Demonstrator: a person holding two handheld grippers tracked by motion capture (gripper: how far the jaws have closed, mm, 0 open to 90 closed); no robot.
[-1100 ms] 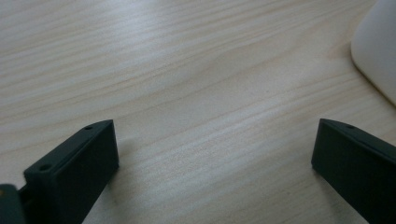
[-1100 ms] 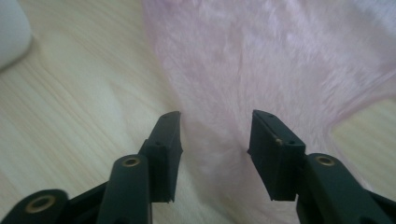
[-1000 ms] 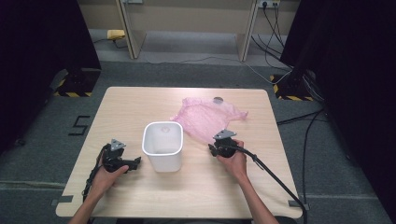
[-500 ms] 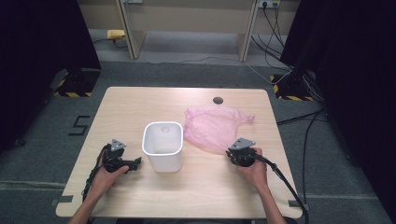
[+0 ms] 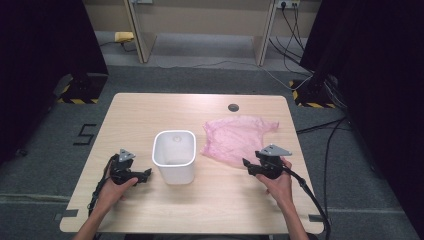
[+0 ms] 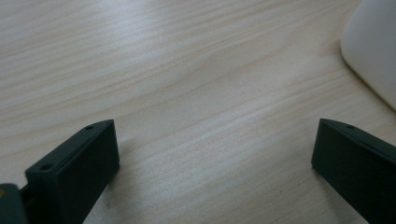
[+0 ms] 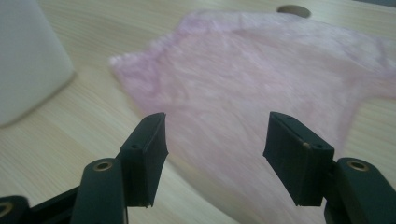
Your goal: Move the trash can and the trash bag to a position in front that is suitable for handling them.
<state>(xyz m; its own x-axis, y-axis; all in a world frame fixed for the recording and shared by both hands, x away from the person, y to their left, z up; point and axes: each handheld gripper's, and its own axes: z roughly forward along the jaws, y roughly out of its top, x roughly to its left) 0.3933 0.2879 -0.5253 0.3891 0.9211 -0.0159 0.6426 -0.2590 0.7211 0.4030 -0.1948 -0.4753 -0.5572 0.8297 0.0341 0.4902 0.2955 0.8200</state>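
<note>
Pale wood of the worktop [image 5: 150, 112] carries everything; its near edge is cut off at the bottom of the high view. A thin pink plastic bag [image 5: 235, 137] lies flat on its right half, beside a white bin [image 5: 174, 155] standing upright at the middle. In the right gripper view the bag is blurred and its right side runs out of the picture, while the bin is cut off at the left. The right gripper [image 5: 247, 165] sits just at the bag's near edge, pointing over it; its jaws have just been opening and stand spread with nothing between them. The left gripper [image 5: 146, 174] rests left of the bin, jaws wide apart over bare wood.
</note>
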